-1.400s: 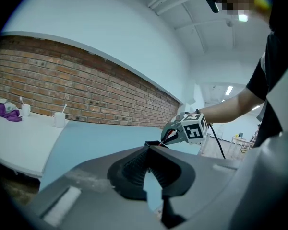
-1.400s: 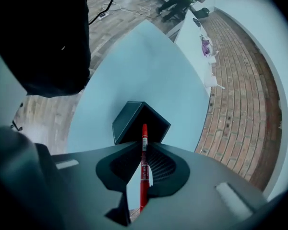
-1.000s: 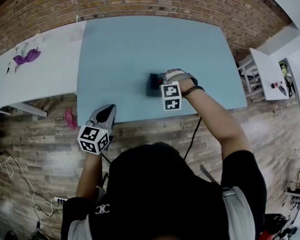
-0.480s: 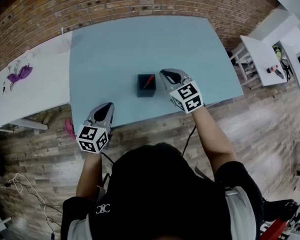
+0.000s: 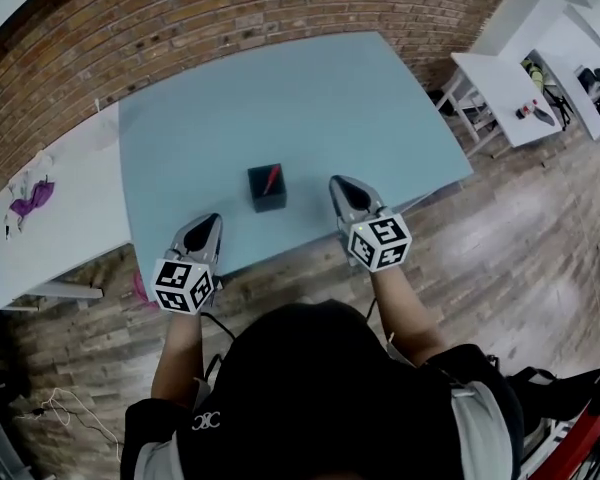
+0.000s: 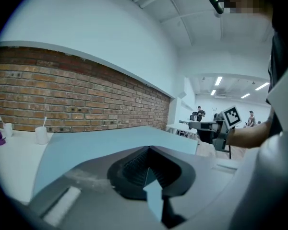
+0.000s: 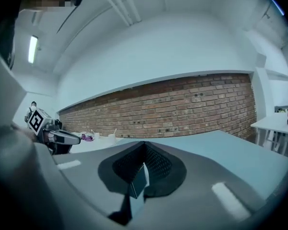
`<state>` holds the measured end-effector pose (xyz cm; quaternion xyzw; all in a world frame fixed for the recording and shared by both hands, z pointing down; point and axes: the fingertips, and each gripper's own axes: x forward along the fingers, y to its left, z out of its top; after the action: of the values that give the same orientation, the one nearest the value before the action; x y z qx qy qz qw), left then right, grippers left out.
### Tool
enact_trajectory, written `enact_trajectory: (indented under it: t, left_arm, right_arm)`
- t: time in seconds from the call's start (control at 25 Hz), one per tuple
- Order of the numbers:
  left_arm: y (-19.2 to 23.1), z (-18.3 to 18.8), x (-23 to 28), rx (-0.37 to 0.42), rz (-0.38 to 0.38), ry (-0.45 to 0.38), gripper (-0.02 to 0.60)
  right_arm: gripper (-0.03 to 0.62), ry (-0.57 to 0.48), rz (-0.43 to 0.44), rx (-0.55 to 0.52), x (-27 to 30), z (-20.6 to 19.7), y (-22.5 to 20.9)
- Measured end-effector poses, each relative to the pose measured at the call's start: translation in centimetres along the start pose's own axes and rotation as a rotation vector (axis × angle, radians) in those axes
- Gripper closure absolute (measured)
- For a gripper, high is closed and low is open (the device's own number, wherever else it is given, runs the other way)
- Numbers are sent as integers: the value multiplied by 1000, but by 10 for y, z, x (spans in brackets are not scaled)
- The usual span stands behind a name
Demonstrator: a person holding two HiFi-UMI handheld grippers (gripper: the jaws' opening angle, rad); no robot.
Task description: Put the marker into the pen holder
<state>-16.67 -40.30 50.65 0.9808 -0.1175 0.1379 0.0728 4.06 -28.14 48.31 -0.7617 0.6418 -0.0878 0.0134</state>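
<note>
A small black pen holder [image 5: 266, 194] stands on the blue table [image 5: 280, 98], near its front edge. A red marker [image 5: 271, 178] leans inside it. My right gripper [image 5: 338, 184] hovers to the right of the holder, apart from it, shut with nothing between its jaws [image 7: 144, 146]. My left gripper [image 5: 209, 221] hangs at the table's front edge, left of the holder, its jaws also together and empty [image 6: 148, 148]. Neither gripper view shows the holder.
A brick wall [image 5: 230, 18] runs behind the blue table. A white table [image 5: 50, 218] with purple items adjoins on the left; another white table [image 5: 500, 83] stands far right. Wooden floor [image 5: 500, 228] lies in front. A pink object [image 5: 139, 289] sits under the table's left corner.
My right gripper has let go of the marker in the holder, drawn back right and toward the person, and shut. The left gripper stayed put. The head view has tilted.
</note>
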Motion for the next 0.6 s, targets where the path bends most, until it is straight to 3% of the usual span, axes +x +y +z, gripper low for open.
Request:
enact_trajectory:
  t: [0.24,0.6]
  left_arm:
    - [-8,3,8,15,2,17,575]
    - [-11,-8,5,-15,24,53,575]
  right_arm:
    - [586,49,-8,0,-13,-26,-6]
    - [586,69,14,-6,-13,-32,-5]
